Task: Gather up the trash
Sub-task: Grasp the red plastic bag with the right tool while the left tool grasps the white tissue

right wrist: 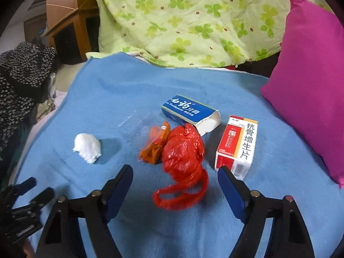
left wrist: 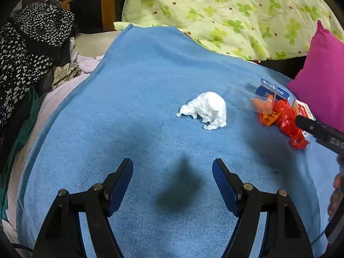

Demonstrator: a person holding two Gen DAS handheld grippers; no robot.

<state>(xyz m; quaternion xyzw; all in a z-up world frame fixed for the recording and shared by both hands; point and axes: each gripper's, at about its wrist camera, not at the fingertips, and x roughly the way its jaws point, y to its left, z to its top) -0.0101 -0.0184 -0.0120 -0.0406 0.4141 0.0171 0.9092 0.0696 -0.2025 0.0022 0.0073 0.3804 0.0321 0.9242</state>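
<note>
A crumpled white tissue (left wrist: 206,109) (right wrist: 88,147) lies on the blue blanket (left wrist: 129,107), well ahead of my left gripper (left wrist: 173,163), which is open and empty. To its right sit a red plastic bag (right wrist: 182,150) (left wrist: 288,118), an orange wrapper (right wrist: 152,148), an open blue toothpaste box (right wrist: 189,111) and a red-and-white medicine box (right wrist: 238,146). My right gripper (right wrist: 175,168) is open just above the blanket. The red bag's looped handles lie between its fingers, and neither pad touches them.
A magenta pillow (right wrist: 311,86) stands at the right edge of the blanket. A green clover quilt (right wrist: 182,21) is heaped behind. Black-and-white floral clothing (left wrist: 25,53) piles up at the left, with a wooden cabinet (left wrist: 90,6) beyond. A clear plastic film (right wrist: 137,122) lies beside the wrapper.
</note>
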